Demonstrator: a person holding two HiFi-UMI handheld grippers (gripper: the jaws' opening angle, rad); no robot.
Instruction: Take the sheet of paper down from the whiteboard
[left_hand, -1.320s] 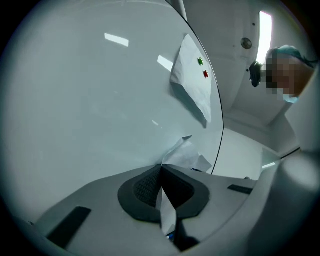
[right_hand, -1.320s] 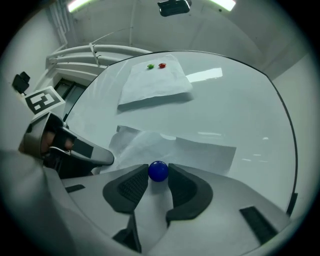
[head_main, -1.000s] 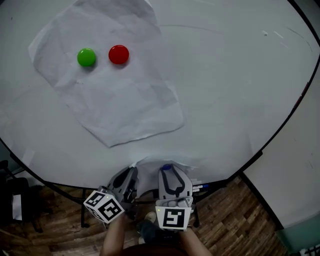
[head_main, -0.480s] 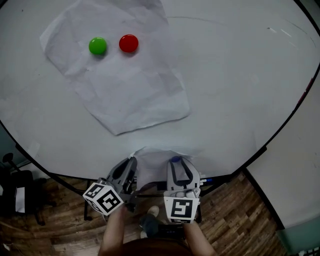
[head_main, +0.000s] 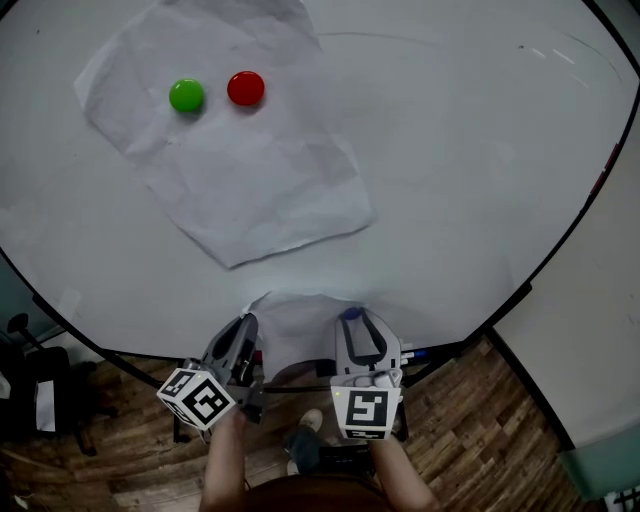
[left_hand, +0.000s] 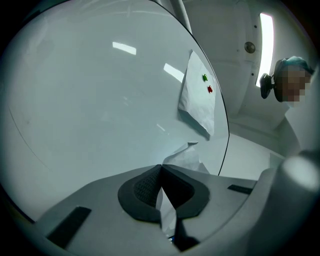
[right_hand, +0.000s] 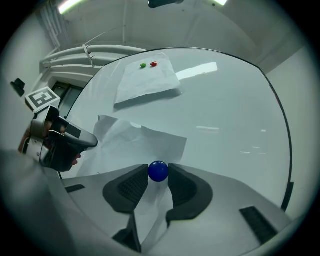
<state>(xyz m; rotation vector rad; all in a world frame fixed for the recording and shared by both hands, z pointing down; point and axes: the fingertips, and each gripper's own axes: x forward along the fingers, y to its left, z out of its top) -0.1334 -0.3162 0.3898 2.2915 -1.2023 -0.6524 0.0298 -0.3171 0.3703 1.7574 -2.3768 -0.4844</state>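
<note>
A small white sheet (head_main: 300, 318) hangs at the whiteboard's (head_main: 470, 180) lower edge. My left gripper (head_main: 247, 322) is shut on its left border, and the paper (left_hand: 187, 157) runs up from between the closed jaws (left_hand: 161, 170). My right gripper (head_main: 350, 316) is shut on a blue magnet (right_hand: 158, 171) that sits over the same sheet (right_hand: 135, 142). The left gripper (right_hand: 70, 140) shows at the left of the right gripper view. Higher up, a larger crumpled sheet (head_main: 240, 160) is pinned to the board by a green magnet (head_main: 186, 95) and a red magnet (head_main: 245, 88).
The board's dark frame (head_main: 560, 250) curves down the right side, with a pale wall (head_main: 600, 340) beyond it. Below lies a wooden floor (head_main: 470, 440). Markers (head_main: 412, 354) rest on the ledge beside my right gripper. A person (left_hand: 292, 85) stands at the right of the left gripper view.
My left gripper has drifted left, away from the right one, taking the small sheet's edge with it. More of that sheet shows between the grippers. The right gripper has kept hold of the blue magnet.
</note>
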